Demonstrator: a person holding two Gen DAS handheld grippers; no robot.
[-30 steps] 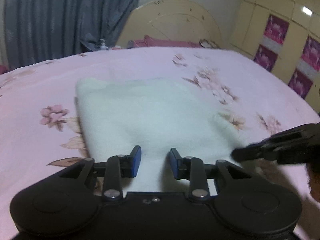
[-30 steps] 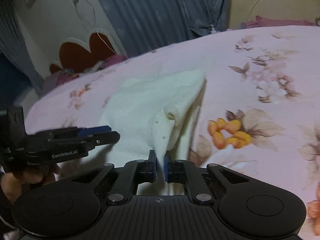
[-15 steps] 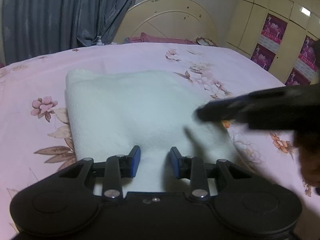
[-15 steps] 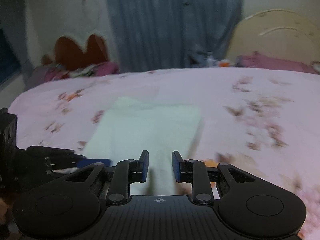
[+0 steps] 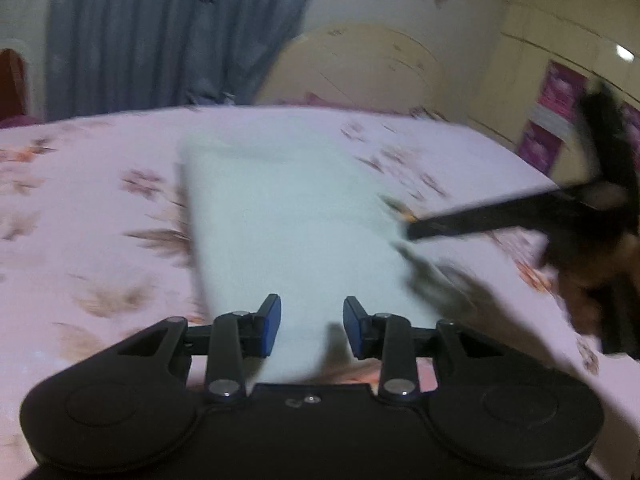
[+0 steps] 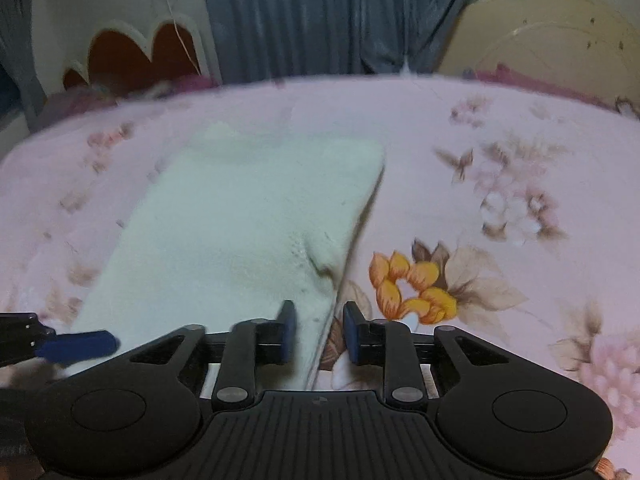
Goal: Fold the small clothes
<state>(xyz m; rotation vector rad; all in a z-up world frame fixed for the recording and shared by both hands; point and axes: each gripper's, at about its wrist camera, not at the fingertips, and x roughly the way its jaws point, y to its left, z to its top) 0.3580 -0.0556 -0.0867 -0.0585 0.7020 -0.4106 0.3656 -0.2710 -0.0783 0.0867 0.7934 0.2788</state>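
Note:
A white folded cloth [image 5: 288,216] lies flat on the pink flowered bed sheet [image 5: 80,208]; it also shows in the right wrist view [image 6: 240,216]. My left gripper [image 5: 312,326] is open and empty over the cloth's near edge. My right gripper [image 6: 318,330] is open and empty over the cloth's near right corner. In the left wrist view the right gripper's fingers [image 5: 480,218] show blurred at the cloth's right edge. In the right wrist view a blue pad [image 6: 78,346] of the left gripper shows at the cloth's near left corner.
A cream headboard [image 5: 360,68] and grey curtains [image 5: 160,32] stand behind the bed. A cream wardrobe with pink pictures [image 5: 560,92] is at the right. The bed sheet [image 6: 500,184] stretches wide on both sides of the cloth.
My right gripper let go of the lifted cloth corner and opened. The cloth now lies flat, folded narrower. Both grippers drew back toward the cloth's near edge.

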